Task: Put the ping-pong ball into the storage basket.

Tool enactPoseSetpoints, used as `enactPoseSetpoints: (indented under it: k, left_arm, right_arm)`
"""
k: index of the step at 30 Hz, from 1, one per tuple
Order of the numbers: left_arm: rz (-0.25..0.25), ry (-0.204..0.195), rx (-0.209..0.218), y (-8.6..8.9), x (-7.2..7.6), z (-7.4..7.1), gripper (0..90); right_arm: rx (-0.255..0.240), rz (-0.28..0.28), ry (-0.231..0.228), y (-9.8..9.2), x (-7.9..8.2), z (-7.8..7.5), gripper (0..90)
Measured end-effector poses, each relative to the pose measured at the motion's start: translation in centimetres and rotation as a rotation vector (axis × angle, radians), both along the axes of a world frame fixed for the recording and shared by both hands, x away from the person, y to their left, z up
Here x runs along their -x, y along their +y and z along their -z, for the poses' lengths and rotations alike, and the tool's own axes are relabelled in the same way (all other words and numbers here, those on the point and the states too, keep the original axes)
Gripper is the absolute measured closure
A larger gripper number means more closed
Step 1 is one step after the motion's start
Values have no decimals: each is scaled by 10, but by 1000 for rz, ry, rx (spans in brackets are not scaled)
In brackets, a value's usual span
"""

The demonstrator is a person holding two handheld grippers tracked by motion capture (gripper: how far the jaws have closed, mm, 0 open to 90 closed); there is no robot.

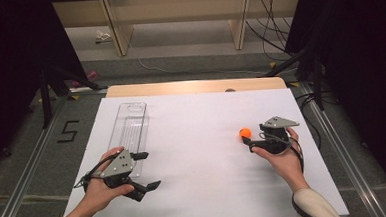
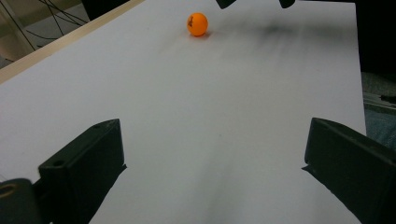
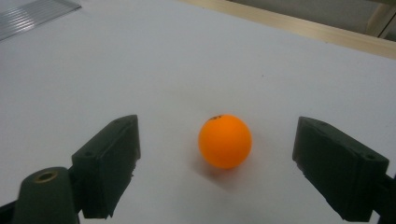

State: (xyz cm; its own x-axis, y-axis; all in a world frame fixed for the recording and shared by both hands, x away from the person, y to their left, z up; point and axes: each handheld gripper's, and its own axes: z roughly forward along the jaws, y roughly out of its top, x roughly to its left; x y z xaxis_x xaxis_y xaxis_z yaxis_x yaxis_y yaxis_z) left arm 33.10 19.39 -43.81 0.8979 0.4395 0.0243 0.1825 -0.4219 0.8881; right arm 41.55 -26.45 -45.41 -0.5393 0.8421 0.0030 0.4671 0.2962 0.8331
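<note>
1. Black jaws of your right gripper (image 3: 217,163) stand wide apart in the right gripper view, one on each side of the orange ball (image 3: 225,141), and touch nothing. The ball rests on the white table (image 3: 140,70), slightly ahead of the jaw tips and a little right of centre between them.

2. From the high view, the ball (image 1: 245,133) lies on the right half of the table (image 1: 202,123), just beside the right gripper (image 1: 249,141) and off its far left tip. Your next move is probably to grasp it.

3. Ease the gripper forward until the widest part of the ball sits level with the jaw pads; closing now would likely pinch only its near side and squirt it away.

4. Keep the jaws low, near the table, so the pads meet the ball at mid-height. Close slowly and evenly: a light, smooth sphere rolls at the first one-sided touch.

5. Your left gripper (image 1: 143,170) hovers at the near left, jaws spread and empty, just beside the near end of the clear tray (image 1: 130,127). In the left gripper view the ball (image 2: 197,24) appears well apart, across the table.

6. Hold the left gripper steady, clear of the tray; it looks like the ball's likely destination, though you cannot tell that for sure.
</note>
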Motion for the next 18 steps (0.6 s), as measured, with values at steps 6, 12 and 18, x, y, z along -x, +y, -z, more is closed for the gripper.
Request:
enactPoseSetpoints:
  k: [6,12,18]
  left_arm:
    - [0,0,0,0,0,0,44]
    - [1,2,-1,0,0,0,44]
    - [2,1,0,0,0,0,44]
  right_arm:
    - [15,-2,13,3,-7,4,162]
    - [25,-1,21,6,-13,7,161]
    - [46,-4,36,11,-21,11,162]
